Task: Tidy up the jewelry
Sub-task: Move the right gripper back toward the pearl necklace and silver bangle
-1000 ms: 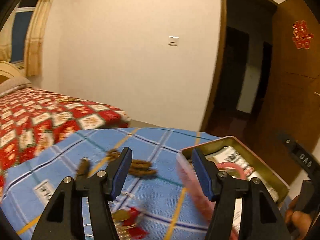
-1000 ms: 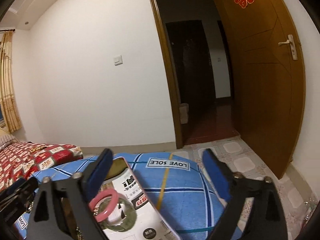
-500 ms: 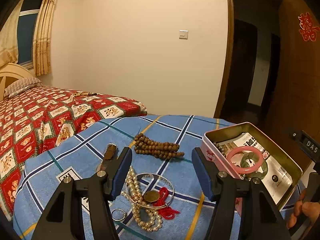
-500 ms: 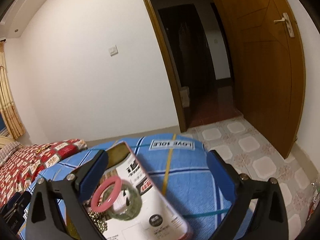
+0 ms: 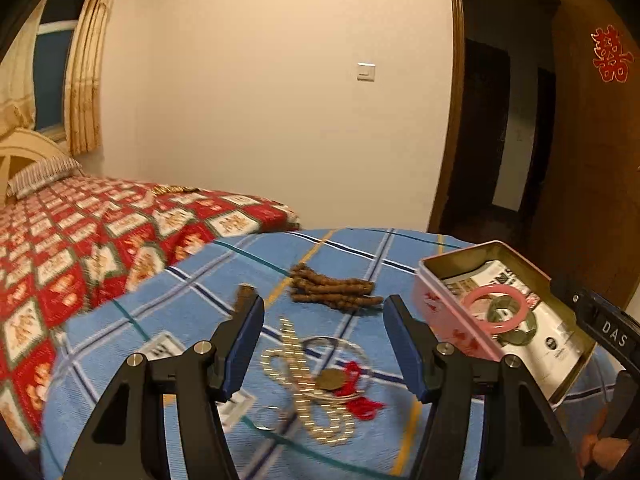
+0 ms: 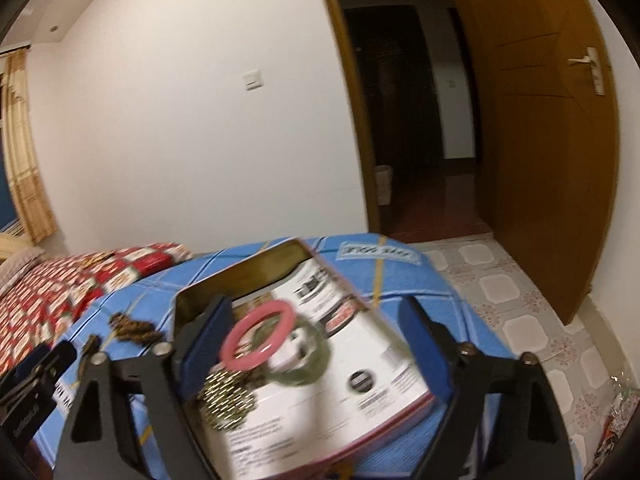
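My left gripper (image 5: pixel 323 340) is open and empty above loose jewelry on a blue plaid cloth (image 5: pixel 168 312): a pearl necklace (image 5: pixel 304 392), a thin bangle (image 5: pixel 334 350) with a coin and red tassel (image 5: pixel 360 396), a small ring (image 5: pixel 266 418). Brown wooden beads (image 5: pixel 332 290) and a dark clip (image 5: pixel 244 294) lie farther off. A pink tin (image 5: pixel 448 312) at right holds a pink bangle (image 5: pixel 494 304) and green bangle (image 5: pixel 516 330). My right gripper (image 6: pixel 316 344) is open over the tin (image 6: pixel 400 412), with the pink bangle (image 6: pixel 260 336), green bangle (image 6: pixel 308 368) and gold beads (image 6: pixel 228 400) inside.
A bed with a red patterned quilt (image 5: pixel 80 240) lies to the left. An open wooden door (image 6: pixel 552 160) and dark doorway (image 6: pixel 404 120) stand at the right, with tiled floor (image 6: pixel 520 320) beyond the cloth's edge. The other gripper's body (image 5: pixel 604 328) shows at the right edge.
Both views have tipped down and moved closer to the cloth. The right gripper has come in over the tin, which now fills more of its view. Both grippers stay open.
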### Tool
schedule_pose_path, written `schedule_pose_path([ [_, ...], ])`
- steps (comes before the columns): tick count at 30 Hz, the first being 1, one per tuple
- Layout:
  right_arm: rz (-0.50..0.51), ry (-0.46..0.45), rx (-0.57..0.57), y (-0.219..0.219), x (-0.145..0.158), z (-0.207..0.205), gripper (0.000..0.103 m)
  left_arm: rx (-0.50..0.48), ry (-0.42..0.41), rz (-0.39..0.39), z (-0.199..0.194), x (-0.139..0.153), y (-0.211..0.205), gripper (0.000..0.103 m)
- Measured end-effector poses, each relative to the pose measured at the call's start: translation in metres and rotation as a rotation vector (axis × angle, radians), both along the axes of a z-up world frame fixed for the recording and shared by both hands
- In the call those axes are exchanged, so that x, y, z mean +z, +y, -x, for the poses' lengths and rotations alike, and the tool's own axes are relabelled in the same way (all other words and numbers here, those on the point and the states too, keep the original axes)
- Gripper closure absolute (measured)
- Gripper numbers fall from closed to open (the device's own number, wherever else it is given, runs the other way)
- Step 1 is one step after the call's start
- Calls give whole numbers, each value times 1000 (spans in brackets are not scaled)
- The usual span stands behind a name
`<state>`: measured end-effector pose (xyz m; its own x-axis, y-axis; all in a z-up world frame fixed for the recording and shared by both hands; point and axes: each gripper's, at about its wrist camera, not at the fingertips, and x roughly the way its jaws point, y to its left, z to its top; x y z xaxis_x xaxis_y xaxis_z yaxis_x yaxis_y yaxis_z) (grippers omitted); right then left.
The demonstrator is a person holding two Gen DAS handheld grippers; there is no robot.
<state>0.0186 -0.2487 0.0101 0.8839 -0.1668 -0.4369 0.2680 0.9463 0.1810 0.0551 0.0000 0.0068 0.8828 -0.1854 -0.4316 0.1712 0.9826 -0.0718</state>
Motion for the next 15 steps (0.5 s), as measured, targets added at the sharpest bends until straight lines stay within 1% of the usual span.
schedule_pose_path([
  [3,20,12,66,15,-1,-1,35,23,4,7,2,0,22,41],
  [6,60,-6,110,30,0,2,37,104,21,47,2,-1,55,41],
  [7,63,-9,128,34,0,3,38,124,26,60,1,-2,62,41],
  [9,55,-5,177,42,-1,3,41,201,32,94,-1,-2,83,41],
  [13,40,15,274,62,-5,2,42,291,37,74,-5,-4,95,41],
  [15,23,29,332,73,-8,0,42,295,53,70,-8,-7,95,41],
])
